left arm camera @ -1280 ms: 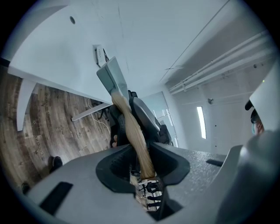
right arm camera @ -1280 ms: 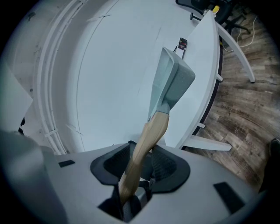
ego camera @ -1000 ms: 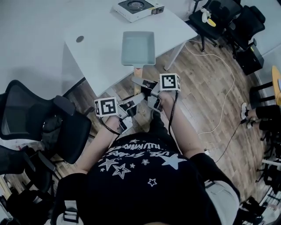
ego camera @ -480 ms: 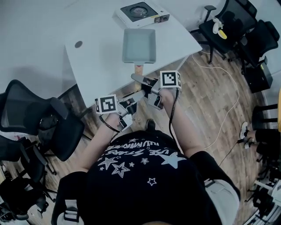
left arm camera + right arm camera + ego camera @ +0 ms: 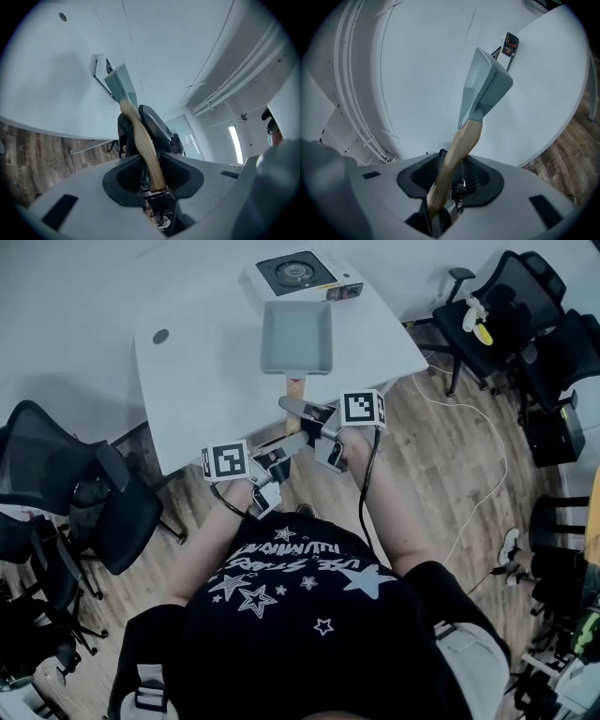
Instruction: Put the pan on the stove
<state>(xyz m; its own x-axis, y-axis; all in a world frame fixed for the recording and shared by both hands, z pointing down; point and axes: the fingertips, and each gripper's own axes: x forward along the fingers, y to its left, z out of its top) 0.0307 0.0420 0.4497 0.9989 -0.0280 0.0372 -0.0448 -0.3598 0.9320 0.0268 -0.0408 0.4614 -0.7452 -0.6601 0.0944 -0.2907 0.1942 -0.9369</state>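
wood-plank floor (image 5: 441, 456) and dark office chairs (image 5: 66, 502) surround a white counter (image 5: 206, 362). a portable stove (image 5: 302, 276) sits at its far edge, towards the right corner. the pan (image 5: 295, 338), a rectangular grey-blue one, is just in front of the stove on the near side, and its wooden handle (image 5: 461, 140) sticks out past the counter's near edge towards the person. i cannot tell whether its base touches the counter or hangs just above it.

both grippers have the handle. the left gripper (image 5: 152, 178) is clamped on the handle's tail end, and the right gripper (image 5: 450, 180) is clamped on it too, with the wood running up between its pads towards the pan body.

the pan looks like stiff, thin metal and appears empty, so probably light. all its weight sits ahead of the grip, so i would expect the front to want to dip. the handle is smooth, curved and tapered, and it could twist or slide between the pads. holding it at two places along the handle seems the sensible way to keep it level. the burner ring is close, so what remains looks like a short carry forward, then setting the base flat on the stove.
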